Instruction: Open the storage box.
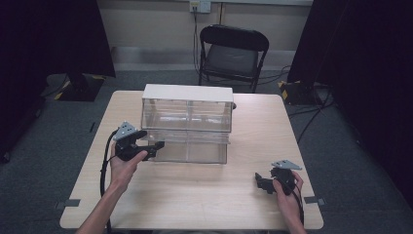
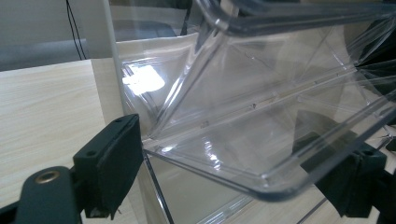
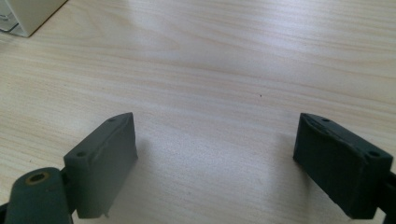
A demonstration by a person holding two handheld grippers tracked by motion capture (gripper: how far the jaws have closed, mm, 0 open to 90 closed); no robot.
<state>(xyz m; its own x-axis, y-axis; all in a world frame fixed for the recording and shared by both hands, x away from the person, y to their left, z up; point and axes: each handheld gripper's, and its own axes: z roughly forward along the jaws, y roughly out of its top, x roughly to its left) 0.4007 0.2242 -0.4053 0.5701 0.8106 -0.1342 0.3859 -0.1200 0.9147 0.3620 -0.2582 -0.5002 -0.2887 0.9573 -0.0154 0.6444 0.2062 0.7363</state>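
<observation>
A clear plastic drawer unit (image 1: pixel 187 114) with a white top stands at the middle of the wooden table (image 1: pixel 195 200). Its lower drawer (image 1: pixel 192 148) sticks out toward me. My left gripper (image 1: pixel 157 146) is at that drawer's front left corner. In the left gripper view the clear drawer (image 2: pixel 261 140) has its front rim between the jaws of the left gripper (image 2: pixel 229 179), which stand apart without pressing on it. My right gripper (image 1: pixel 261 183) rests low over the table at the right, and in its own view the right gripper (image 3: pixel 215 163) is open over bare wood.
A black folding chair (image 1: pixel 233 53) stands behind the table's far edge. Dark curtains hang at both sides of the room, and cables run over the grey floor (image 1: pixel 311 112) at the right. A white corner of the unit (image 3: pixel 28 16) shows at the top left of the right gripper view.
</observation>
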